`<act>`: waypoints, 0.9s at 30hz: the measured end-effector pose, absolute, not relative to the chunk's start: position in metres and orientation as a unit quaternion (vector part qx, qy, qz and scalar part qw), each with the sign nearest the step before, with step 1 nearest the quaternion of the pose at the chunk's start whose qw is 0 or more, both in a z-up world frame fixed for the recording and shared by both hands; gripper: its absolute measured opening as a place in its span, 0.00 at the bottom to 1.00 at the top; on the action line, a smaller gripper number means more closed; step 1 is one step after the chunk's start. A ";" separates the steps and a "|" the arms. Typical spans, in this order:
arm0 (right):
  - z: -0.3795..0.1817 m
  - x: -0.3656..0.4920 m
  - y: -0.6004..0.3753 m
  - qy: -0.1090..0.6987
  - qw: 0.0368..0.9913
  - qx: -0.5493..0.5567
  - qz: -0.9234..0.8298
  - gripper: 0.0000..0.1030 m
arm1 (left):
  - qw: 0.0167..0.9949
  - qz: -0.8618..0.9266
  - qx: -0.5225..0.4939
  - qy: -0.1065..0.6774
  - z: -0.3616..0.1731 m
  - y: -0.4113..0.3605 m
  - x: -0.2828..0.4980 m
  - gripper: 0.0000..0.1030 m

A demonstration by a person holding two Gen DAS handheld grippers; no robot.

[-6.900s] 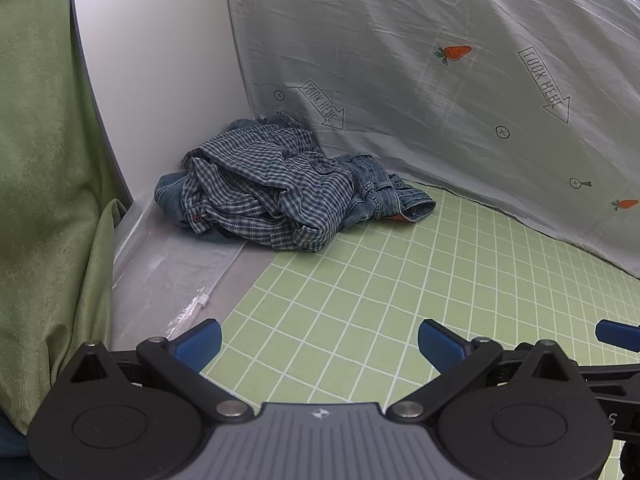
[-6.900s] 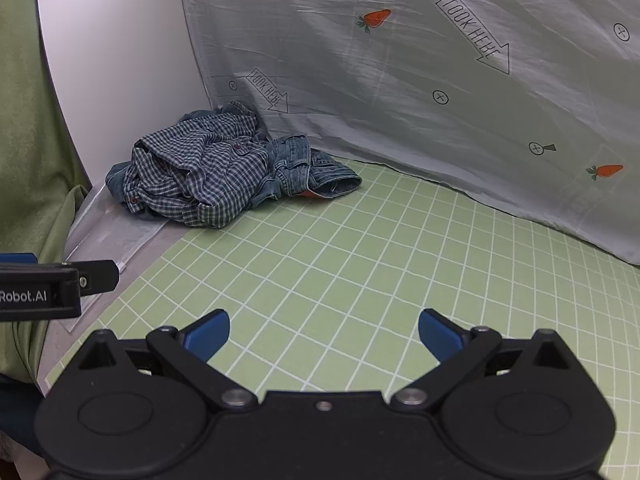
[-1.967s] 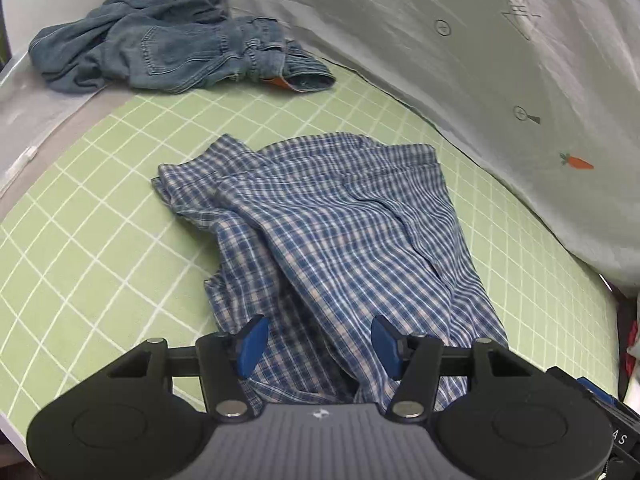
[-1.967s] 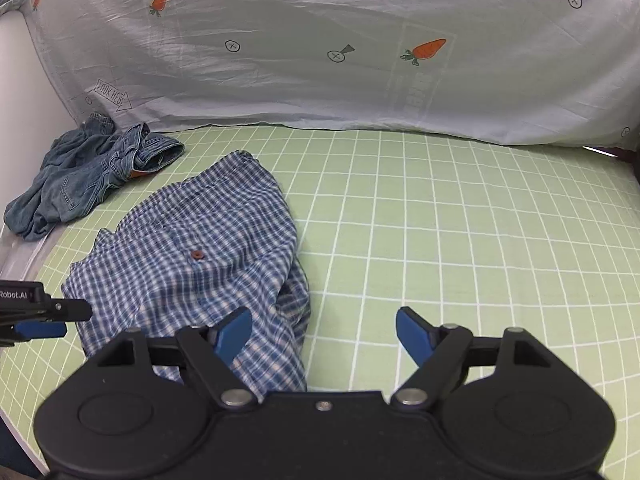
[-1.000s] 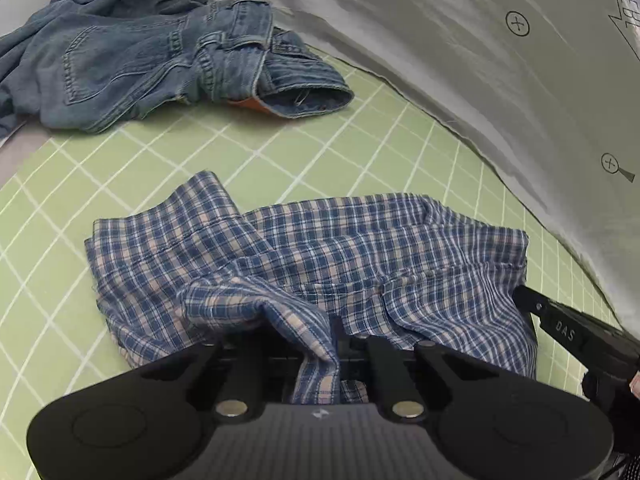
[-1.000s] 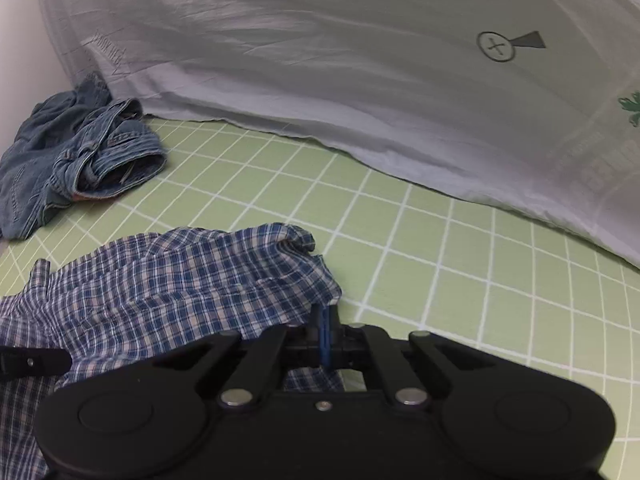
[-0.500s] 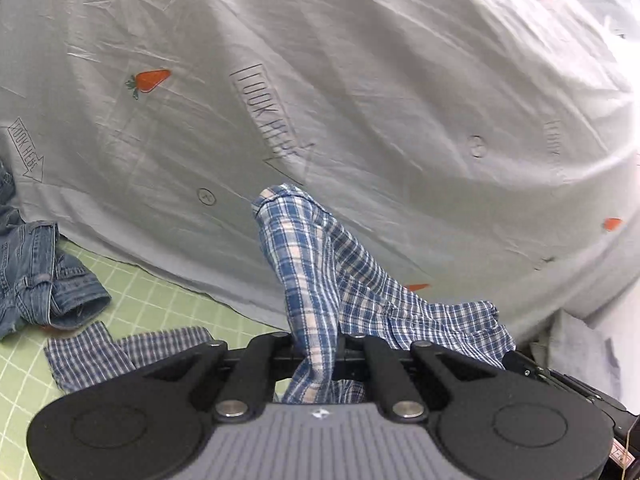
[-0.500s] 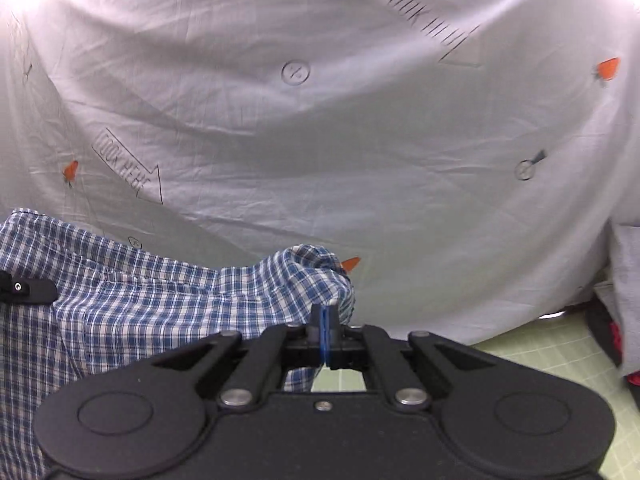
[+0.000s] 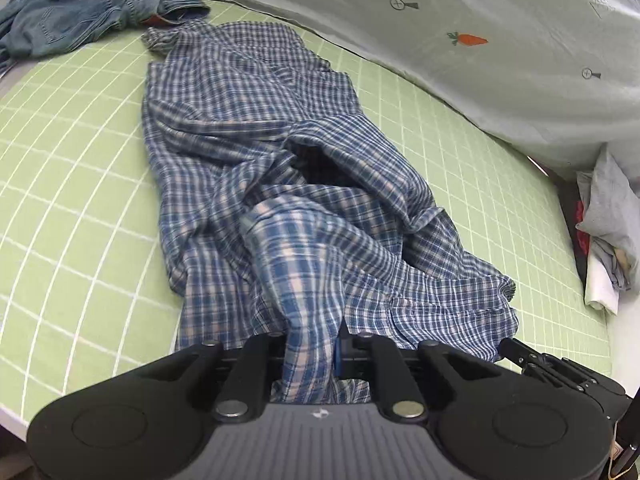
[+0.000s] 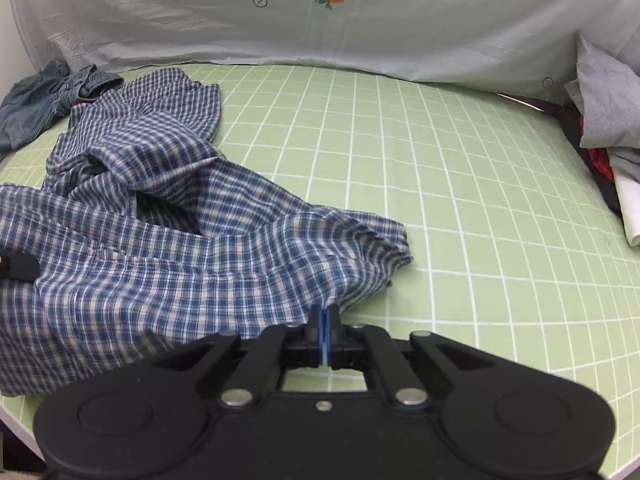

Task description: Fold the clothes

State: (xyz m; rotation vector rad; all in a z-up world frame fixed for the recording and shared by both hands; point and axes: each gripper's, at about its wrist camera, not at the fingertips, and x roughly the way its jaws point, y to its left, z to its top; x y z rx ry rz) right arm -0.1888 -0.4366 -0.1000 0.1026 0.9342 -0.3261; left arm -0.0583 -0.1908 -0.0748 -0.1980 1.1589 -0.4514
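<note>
On the green gridded mat (image 9: 72, 168), a blue plaid shirt (image 9: 256, 152) lies crumpled in a long strip that runs from the far left corner toward the near edge, its cloth bunched into deep folds around a dark hollow near the middle. At the near edge the left gripper (image 9: 316, 356) has a thick gather of the shirt between its fingers; its jaws are opening, yet the fabric is still pinched between the blue pads. The right gripper (image 10: 324, 332), also at the near edge and further toward the right side of the mat, has its two blue pads nearly pressed together and just starting to part, with only a thin bit of the shirt's hem caught at their tips. In the right wrist view the shirt spreads from that pinch leftward across the mat, with a rumpled corner lying free just beyond the gripper. A heap of blue jeans (image 9: 80, 4) sits in the far left corner, touching the shirt's far end. A pale printed sheet (image 10: 360, 32) with carrots and arrows hangs along the far edge, and a pile of grey and white clothes (image 10: 608, 112) rests at the right edge.
</note>
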 end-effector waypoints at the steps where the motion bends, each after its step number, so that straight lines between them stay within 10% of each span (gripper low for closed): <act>1: -0.093 -0.187 -0.438 0.442 0.882 0.054 -0.157 0.17 | 0.814 -0.207 -0.097 0.535 -0.071 -0.186 -0.061 0.23; 8: -0.052 -0.168 -0.435 0.373 0.911 0.053 -0.167 0.72 | 0.856 -0.148 -0.128 0.478 -0.037 -0.153 -0.055 0.51; 23: -0.083 -0.027 -0.372 0.400 0.916 0.011 -0.036 0.82 | 0.822 -0.101 -0.107 0.550 -0.095 -0.145 0.049 0.60; 27: -0.106 0.005 -0.372 0.438 0.898 0.044 0.009 0.75 | 0.795 -0.107 -0.108 0.587 -0.119 -0.158 0.079 0.40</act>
